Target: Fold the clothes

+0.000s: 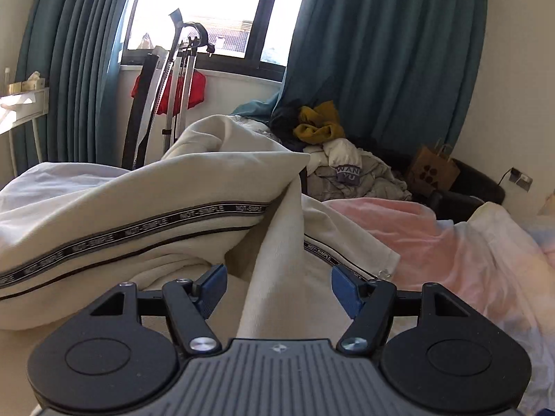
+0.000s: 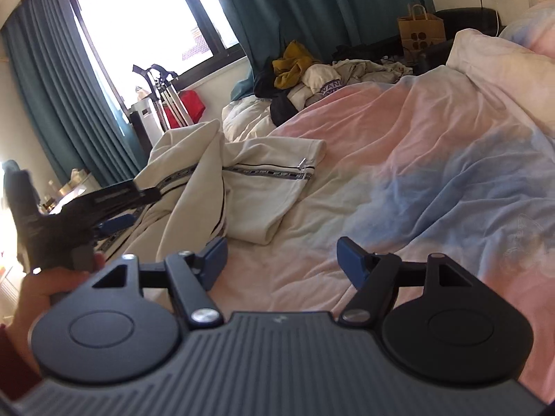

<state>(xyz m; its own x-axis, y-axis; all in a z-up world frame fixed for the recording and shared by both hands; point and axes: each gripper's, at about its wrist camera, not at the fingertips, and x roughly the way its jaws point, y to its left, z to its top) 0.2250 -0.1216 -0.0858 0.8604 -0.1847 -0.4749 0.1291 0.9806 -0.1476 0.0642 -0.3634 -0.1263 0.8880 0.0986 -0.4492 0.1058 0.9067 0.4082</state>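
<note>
Left hand-held gripper (image 1: 279,289): jaws stand apart, blue pads (image 1: 211,289) clear of the cloth. A raised fold of the cream garment (image 1: 156,187) runs up between them, but neither pad presses on it. Nothing gripped.

Right hand-held gripper (image 2: 282,260): jaws likewise apart, nothing between them. Beneath it only the bedcover (image 2: 433,187), pink and pale blue, wrinkled.

In the right wrist view the left hand-held gripper shows at the left edge, blurred, with a hand (image 2: 41,294) around its grip, low at the near left. It sits over the near left part of the garment.

The cream garment lies on the bed, left of middle, bunched rather than flat. A dark printed tape (image 1: 131,234) runs along a seam; the left wrist view reads "NOT-SIMPLE" on it. One part with a hemmed end stretches toward the right over the pink cover, with a small metal zip pull (image 2: 302,162) near that end. Another part humps up toward the far left.

Further back on the bed: a heap of other clothes (image 1: 347,170), white and grey, with a mustard-yellow item (image 1: 317,126) on top and something dark beside it.

Far right: a brown paper bag (image 1: 433,170) against a dark seat. Far left: a metal stand with a red cloth (image 1: 196,92) behind it, under the window (image 1: 208,7). Teal curtains (image 1: 381,55) hang on both sides. A white desk (image 1: 24,104) stands at the far left edge.
</note>
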